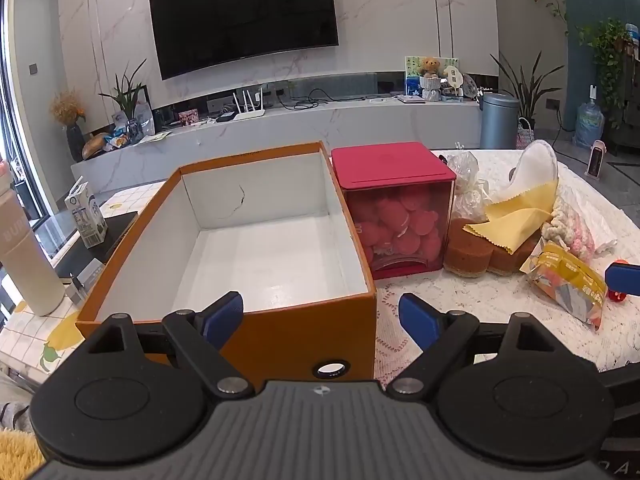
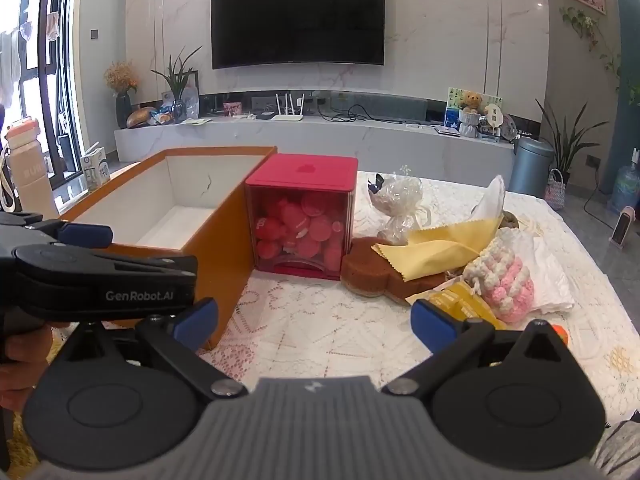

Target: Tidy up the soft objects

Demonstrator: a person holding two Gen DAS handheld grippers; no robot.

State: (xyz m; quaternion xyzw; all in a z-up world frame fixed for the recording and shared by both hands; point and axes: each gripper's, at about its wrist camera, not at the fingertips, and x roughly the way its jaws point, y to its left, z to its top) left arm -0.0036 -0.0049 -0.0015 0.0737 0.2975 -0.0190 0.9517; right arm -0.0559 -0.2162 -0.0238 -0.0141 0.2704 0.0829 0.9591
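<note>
claws both spread wide, empty: left claw [image 1: 321, 316] over orange box [image 1: 280, 332], right claw [image 2: 314, 320] near soft pile (yellow cloth [image 2: 436, 254] topmost); a careless grab could drag neighbours off the bench [image 2: 320, 332].

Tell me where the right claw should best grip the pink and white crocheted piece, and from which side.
Probably the rounded pink lower part of the pink and white crocheted piece, approached from the near, open side. It lies on white wrapping, with the yellow cloth behind-left and a yellow packet beside it. The open right claw sits just ahead.
</note>
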